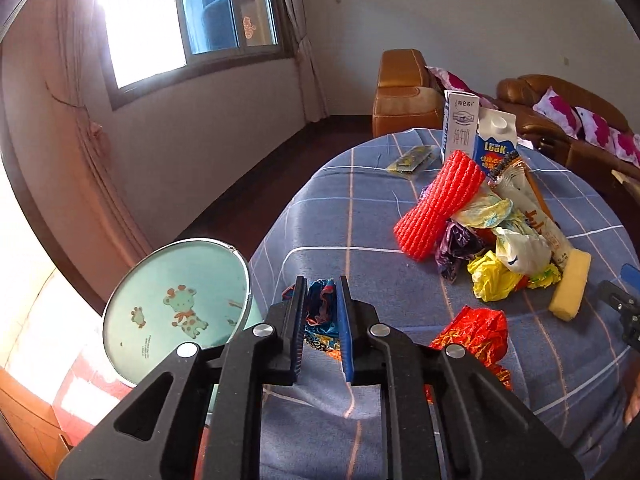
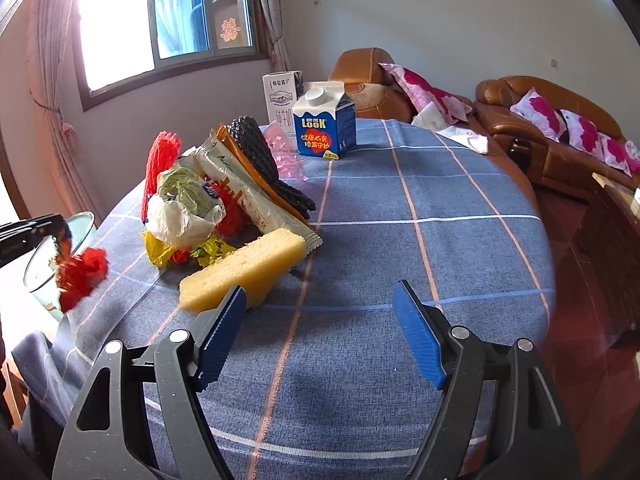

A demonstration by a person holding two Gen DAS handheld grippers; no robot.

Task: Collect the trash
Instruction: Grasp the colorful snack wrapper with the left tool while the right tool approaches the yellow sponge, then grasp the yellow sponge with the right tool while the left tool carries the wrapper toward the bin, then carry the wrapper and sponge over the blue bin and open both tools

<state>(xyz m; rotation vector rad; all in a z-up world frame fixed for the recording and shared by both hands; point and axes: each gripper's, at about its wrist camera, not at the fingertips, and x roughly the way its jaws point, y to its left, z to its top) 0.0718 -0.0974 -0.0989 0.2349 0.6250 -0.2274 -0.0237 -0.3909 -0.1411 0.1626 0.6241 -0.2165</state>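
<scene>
Left tongs (image 1: pixel 323 312) clamped on a crumpled wrapper (image 1: pixel 320 316) beside the bin (image 1: pixel 120 344); right tongs (image 2: pixel 320 332) open, empty.

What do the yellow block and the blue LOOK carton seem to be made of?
Yellow block: apparently foam sponge, matte, with a porous, pitted surface. Blue LOOK carton: looks like coated printed paperboard with a slight sheen, a folded gable top and a white, probably plastic, screw cap.

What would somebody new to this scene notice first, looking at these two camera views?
Probably the bright heap of trash on the blue checked tablecloth, with a yellow sponge at its near edge and a blue LOOK carton standing behind it. Next, the left gripper pinching a crumpled colourful wrapper beside a pale green bin at the table's edge.
</scene>
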